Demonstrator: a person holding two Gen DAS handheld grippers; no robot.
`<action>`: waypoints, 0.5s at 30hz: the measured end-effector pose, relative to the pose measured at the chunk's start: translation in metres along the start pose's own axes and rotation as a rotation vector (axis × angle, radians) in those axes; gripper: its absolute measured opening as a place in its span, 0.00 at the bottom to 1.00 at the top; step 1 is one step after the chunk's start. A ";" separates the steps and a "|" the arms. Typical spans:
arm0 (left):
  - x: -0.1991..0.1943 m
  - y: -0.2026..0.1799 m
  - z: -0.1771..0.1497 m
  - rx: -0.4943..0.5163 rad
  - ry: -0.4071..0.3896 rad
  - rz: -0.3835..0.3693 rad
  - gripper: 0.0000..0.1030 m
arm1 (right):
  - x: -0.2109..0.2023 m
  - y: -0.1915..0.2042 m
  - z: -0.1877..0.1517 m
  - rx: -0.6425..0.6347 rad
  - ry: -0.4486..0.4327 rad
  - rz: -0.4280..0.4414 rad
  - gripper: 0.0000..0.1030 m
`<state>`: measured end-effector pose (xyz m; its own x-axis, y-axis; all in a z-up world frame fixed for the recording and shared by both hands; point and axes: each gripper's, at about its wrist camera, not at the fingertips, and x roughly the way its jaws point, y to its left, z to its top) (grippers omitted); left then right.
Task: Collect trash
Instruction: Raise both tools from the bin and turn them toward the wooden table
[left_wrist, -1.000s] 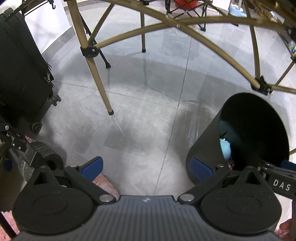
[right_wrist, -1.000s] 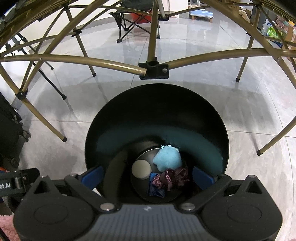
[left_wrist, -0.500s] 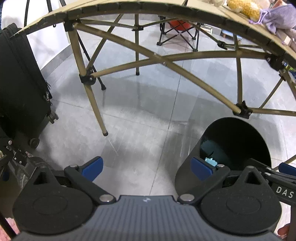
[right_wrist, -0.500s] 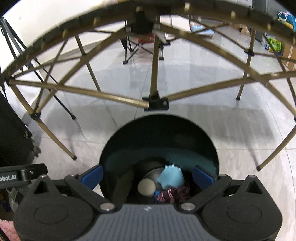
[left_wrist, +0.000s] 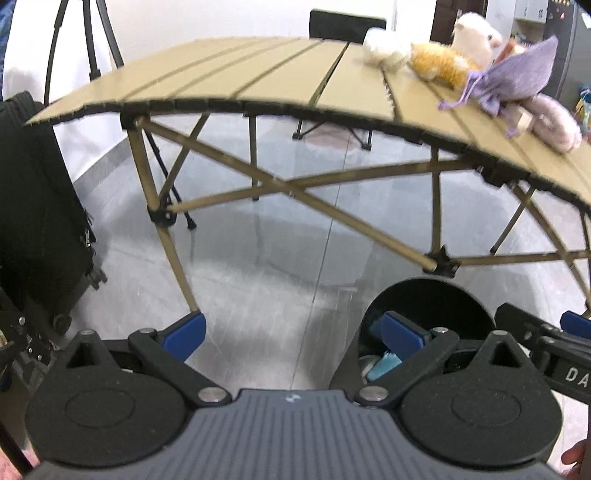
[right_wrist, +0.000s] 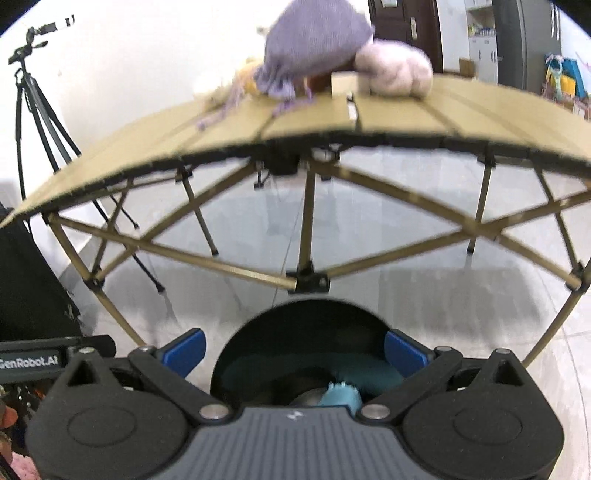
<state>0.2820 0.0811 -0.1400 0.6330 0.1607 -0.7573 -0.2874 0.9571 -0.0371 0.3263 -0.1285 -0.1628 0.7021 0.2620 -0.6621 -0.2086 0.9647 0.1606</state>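
Jaws wide above round black bin (right_wrist: 295, 343)

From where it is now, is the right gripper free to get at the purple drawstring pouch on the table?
Probably yes. The right gripper is open and empty, low over the black bin. The purple pouch lies near the table edge with nothing in front of it, so rising above the tabletop should clear the way.

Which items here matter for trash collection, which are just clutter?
Job:
black bin
light blue scrap inside it
left gripper, open, empty
right gripper, open, empty

Bystanders:
folding table
purple pouch
plush toys
suitcase
tripod
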 end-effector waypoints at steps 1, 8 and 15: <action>-0.004 -0.001 0.002 -0.004 -0.013 -0.007 1.00 | -0.006 -0.001 0.002 -0.004 -0.027 0.000 1.00; -0.033 -0.011 0.024 -0.012 -0.123 -0.037 1.00 | -0.046 -0.004 0.020 -0.084 -0.240 0.006 1.00; -0.049 -0.024 0.043 -0.014 -0.187 -0.060 1.00 | -0.068 -0.006 0.039 -0.145 -0.340 0.051 1.00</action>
<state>0.2889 0.0608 -0.0737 0.7713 0.1468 -0.6194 -0.2541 0.9631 -0.0882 0.3061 -0.1516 -0.0901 0.8693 0.3261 -0.3714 -0.3258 0.9432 0.0657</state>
